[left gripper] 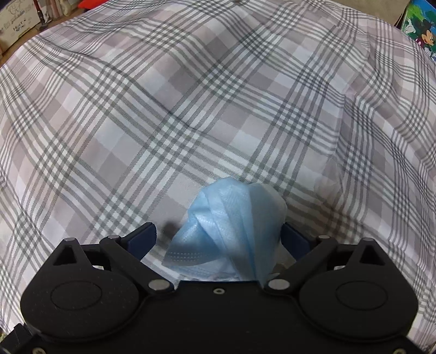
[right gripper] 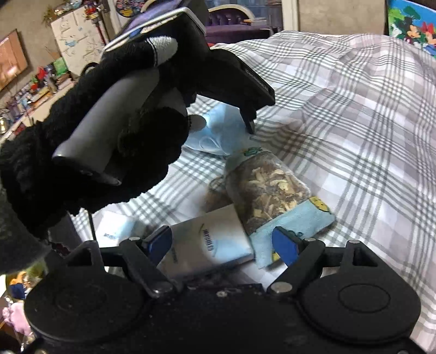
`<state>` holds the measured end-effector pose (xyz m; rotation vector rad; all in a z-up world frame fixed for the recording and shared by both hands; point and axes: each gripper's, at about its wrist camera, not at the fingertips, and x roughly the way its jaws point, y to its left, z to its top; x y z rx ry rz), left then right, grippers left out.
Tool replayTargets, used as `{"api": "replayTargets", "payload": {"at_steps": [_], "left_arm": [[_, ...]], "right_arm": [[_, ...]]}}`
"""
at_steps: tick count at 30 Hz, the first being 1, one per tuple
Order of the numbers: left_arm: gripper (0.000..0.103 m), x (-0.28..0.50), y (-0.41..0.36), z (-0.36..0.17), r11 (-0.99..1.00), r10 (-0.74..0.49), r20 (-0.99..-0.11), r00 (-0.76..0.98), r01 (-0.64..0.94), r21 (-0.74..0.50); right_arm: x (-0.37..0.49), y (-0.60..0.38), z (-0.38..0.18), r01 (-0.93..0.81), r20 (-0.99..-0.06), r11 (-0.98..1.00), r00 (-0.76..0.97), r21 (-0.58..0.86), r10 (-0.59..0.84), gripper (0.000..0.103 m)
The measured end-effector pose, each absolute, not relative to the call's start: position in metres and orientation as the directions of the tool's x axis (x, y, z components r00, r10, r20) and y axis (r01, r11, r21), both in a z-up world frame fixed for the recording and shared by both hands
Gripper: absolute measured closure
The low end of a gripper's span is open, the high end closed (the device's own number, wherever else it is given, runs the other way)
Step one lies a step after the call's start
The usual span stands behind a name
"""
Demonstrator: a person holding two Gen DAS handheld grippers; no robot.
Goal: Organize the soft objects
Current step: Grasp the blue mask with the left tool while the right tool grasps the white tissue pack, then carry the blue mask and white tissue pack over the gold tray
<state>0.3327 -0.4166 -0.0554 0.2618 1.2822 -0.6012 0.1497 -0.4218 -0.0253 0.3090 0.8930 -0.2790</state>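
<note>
The plaid bedsheet (left gripper: pixel 218 109) fills nearly the whole left wrist view, bare and rumpled, with cardboard boxes (left gripper: pixel 16 24) only at the upper left edge. The left gripper (left gripper: pixel 218 239) stands wide at the bottom centre, a crumpled blue face mask (left gripper: pixel 231 234) bunched between its jaws; I cannot tell if the pads press it. In the right wrist view the right gripper (right gripper: pixel 223 245) stands open low in the frame over a white tissue pack (right gripper: pixel 209 245), beside a clear bag of dried bits (right gripper: pixel 267 188) on a light blue cloth (right gripper: pixel 297 223). A black-gloved hand (right gripper: pixel 90 141) fills the left. Cluttered shelves (right gripper: pixel 41 87) line the far left.
</note>
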Motion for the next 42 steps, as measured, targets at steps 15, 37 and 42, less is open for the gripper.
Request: {"api": "replayTargets", "payload": {"at_steps": [15, 37, 42], "left_arm": [[0.023, 0.343, -0.411, -0.071, 0.812, -0.279, -0.955, 0.097, 0.554, -0.181], [0.04, 0.323, -0.305, 0.025, 0.841, -0.31, -0.936, 0.166, 0.508, -0.188], [0.04, 0.301, -0.255, 0.048, 0.857, -0.294, -0.935, 0.196, 0.487, -0.167]], "right_arm": [[0.167, -0.4, -0.044, 0.301, -0.834, 0.953, 0.535, 0.036, -0.138, 0.028], [0.145, -0.418, -0.021, 0.339, -0.741, 0.921, 0.665, 0.193, -0.09, 0.028], [0.148, -0.409, -0.022, 0.345, -0.749, 0.929, 0.649, 0.134, -0.134, 0.028]]}}
